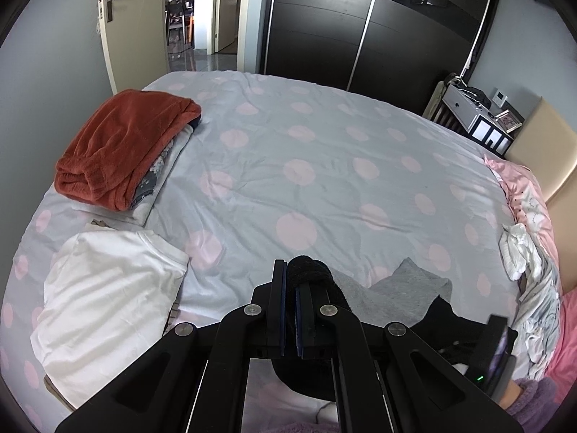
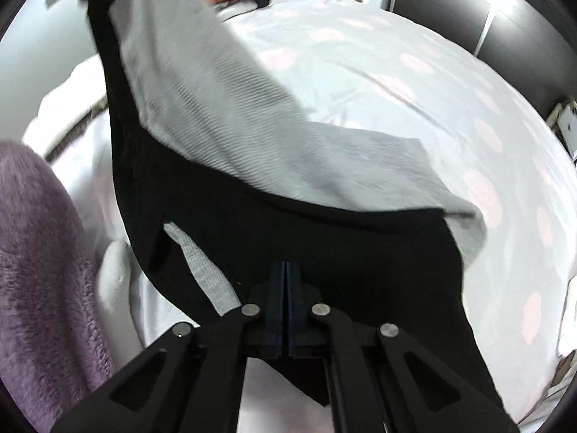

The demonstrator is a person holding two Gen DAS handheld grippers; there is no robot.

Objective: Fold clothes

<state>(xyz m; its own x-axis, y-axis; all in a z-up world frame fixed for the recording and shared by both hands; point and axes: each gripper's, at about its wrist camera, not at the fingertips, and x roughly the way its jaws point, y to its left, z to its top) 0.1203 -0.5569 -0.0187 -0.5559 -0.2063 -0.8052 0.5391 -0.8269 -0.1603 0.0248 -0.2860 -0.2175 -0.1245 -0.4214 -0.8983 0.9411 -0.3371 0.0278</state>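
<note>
Both tongs (image 1: 291, 285) (image 2: 286, 274) clamping the grey-and-black garment (image 2: 230, 115) | lifting over the bed (image 1: 324, 166) | keeping edges taut, level

garment (image 2: 223, 115): ribbed grey-black knit | duvet (image 1: 324, 166): smooth matt cotton | wardrobe (image 1: 360, 29): glossy black

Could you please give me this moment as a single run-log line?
left gripper: shut on black-and-grey garment | right gripper: shut on same garment's black edge | garment lifted over spotted bed cover | folded stacks at left
</note>
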